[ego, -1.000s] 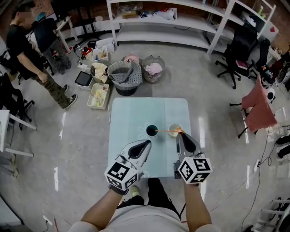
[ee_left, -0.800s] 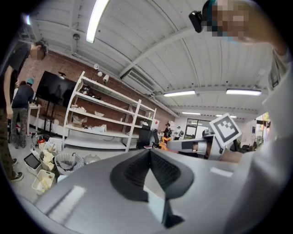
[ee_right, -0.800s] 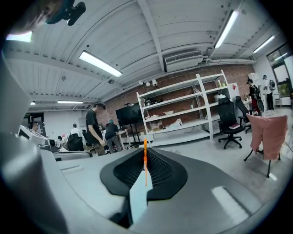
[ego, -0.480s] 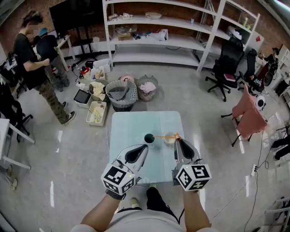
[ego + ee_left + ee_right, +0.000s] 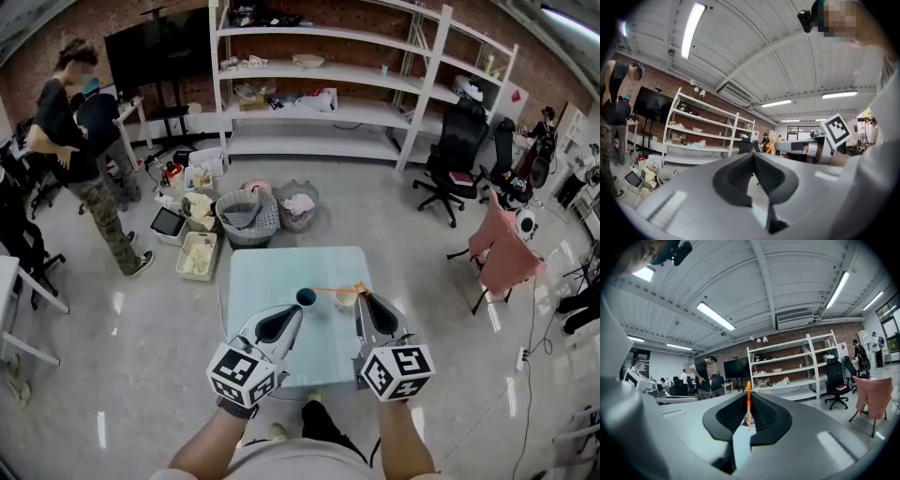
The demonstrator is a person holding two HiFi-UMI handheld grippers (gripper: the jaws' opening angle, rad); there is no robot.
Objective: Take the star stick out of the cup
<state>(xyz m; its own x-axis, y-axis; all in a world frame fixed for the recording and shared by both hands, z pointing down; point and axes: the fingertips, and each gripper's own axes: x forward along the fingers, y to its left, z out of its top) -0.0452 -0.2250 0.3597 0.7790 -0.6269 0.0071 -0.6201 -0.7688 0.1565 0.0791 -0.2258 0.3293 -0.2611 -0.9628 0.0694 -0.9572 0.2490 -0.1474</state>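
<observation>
My right gripper (image 5: 362, 302) is shut on the orange star stick (image 5: 337, 289). It holds the stick near its star end, and the thin shaft reaches out level to the left, above the table. In the right gripper view the stick (image 5: 748, 404) stands edge-on between the shut jaws. A dark cup (image 5: 306, 297) and a pale cup (image 5: 346, 299) stand on the light blue table (image 5: 272, 281), below the stick. My left gripper (image 5: 295, 314) is shut on nothing, just short of the dark cup. From the left gripper view (image 5: 753, 157) the star (image 5: 770, 143) shows at the right gripper's tip.
Two laundry baskets (image 5: 246, 214) and bins of odds and ends sit on the floor beyond the table. A person (image 5: 80, 159) stands at the far left. White shelving (image 5: 319, 94) lines the back wall. An office chair (image 5: 455, 164) and a chair with pink cloth (image 5: 506, 253) are at the right.
Both grippers and the head view have risen, so the table looks smaller and further below. The right gripper kept hold of the stick throughout.
</observation>
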